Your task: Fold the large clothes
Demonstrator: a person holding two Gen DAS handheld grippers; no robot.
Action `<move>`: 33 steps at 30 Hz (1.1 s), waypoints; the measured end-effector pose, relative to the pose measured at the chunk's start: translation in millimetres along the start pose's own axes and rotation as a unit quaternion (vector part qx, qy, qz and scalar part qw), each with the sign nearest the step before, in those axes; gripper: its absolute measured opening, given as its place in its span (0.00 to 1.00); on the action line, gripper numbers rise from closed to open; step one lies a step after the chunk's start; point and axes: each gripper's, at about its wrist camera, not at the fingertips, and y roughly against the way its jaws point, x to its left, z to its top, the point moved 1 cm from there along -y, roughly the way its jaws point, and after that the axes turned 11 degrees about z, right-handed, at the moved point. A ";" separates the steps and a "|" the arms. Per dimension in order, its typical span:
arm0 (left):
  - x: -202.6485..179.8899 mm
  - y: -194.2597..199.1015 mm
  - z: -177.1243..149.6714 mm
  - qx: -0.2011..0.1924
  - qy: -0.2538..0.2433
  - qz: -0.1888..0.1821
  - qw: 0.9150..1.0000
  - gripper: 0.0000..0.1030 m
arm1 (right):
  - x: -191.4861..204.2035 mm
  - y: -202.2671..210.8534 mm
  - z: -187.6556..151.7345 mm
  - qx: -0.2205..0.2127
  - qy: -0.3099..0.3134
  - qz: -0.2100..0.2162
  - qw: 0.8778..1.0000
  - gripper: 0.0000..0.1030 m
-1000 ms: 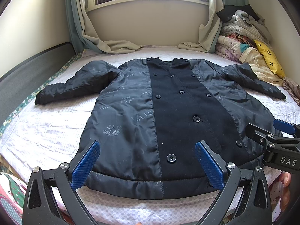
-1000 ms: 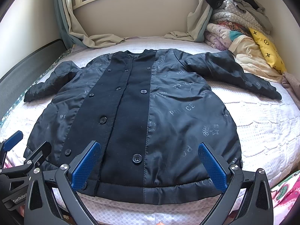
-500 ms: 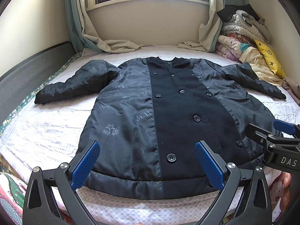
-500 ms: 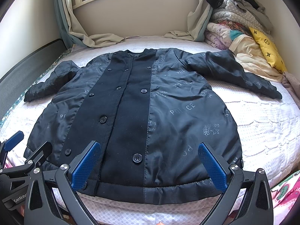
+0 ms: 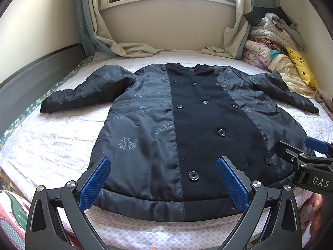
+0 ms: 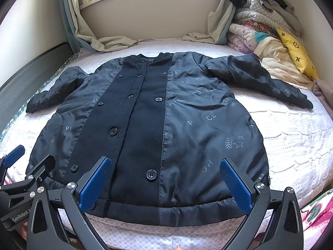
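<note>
A large black coat (image 5: 187, 125) (image 6: 158, 129) lies flat and buttoned on the bed, both sleeves spread out to the sides, collar toward the window. My left gripper (image 5: 164, 184) hovers open over the coat's hem, left of its middle. My right gripper (image 6: 165, 184) hovers open over the hem on the right half. Neither holds any cloth. In the left wrist view the right gripper (image 5: 308, 156) shows at the right edge; in the right wrist view the left gripper (image 6: 22, 166) shows at the left edge.
The bed (image 5: 52, 145) has a pale quilted cover. Folded bedding and a yellow pillow (image 5: 299, 70) are piled at the far right. Curtains (image 5: 129, 50) drape onto the bed below the window. A dark bed rail (image 5: 31, 73) runs along the left.
</note>
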 end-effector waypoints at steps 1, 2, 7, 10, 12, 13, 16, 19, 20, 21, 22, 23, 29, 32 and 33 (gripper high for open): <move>1.4 -0.6 0.2 0.003 0.003 0.001 1.000 1.00 | 0.0 -0.2 0.0 0.000 0.000 0.000 1.000 1.00; 2.7 -1.0 1.3 0.005 0.005 0.002 1.000 1.00 | 0.4 -0.3 0.1 0.000 0.001 -0.001 1.000 1.00; 13.7 -3.6 10.0 0.018 0.020 0.014 1.000 1.00 | -1.9 -1.8 3.2 0.012 -0.002 0.005 1.000 1.00; 24.1 -2.7 23.9 0.021 0.025 0.028 0.999 1.00 | -4.1 -1.7 12.2 0.024 -0.010 0.013 1.000 1.00; 33.9 0.2 37.5 0.016 0.033 0.034 0.999 1.00 | -5.2 0.3 24.0 0.031 -0.013 0.016 0.999 1.00; 40.4 2.1 45.5 0.011 0.041 0.033 0.999 1.00 | -5.2 1.5 30.1 0.033 -0.014 0.022 0.999 1.00; 58.2 2.1 68.3 0.000 0.061 0.035 0.998 1.00 | -2.4 3.5 52.2 0.038 -0.005 0.036 0.999 1.00; 68.9 -4.3 84.3 -0.006 0.069 0.046 0.997 1.00 | 3.4 0.3 73.1 0.031 0.020 0.033 0.999 1.00; 72.1 -7.8 89.0 -0.005 0.070 0.053 0.996 1.00 | 4.3 -2.9 81.1 0.030 0.026 0.033 0.999 1.00; 75.2 -11.2 92.5 -0.003 0.073 0.057 0.996 1.00 | 4.2 -5.1 86.0 0.030 0.027 0.035 0.999 1.00; 78.8 -15.6 96.0 0.000 0.078 0.059 0.995 1.00 | 3.8 -8.0 91.8 0.030 0.025 0.038 0.999 1.00; 82.2 -20.1 99.7 0.004 0.082 0.060 0.995 1.00 | 2.9 -11.5 97.9 0.029 0.022 0.039 0.999 1.00; 103.7 -44.2 128.8 0.012 0.090 0.096 0.991 1.00 | 4.3 -37.2 137.4 0.030 0.044 0.040 0.998 1.00; 115.0 -59.3 146.7 0.012 0.093 0.120 0.988 1.00 | 6.5 -51.1 154.9 0.018 0.068 0.038 0.997 1.00; 118.1 -66.3 152.5 0.015 0.094 0.124 0.988 1.00 | 6.1 -56.1 159.5 0.014 0.073 0.040 0.996 1.00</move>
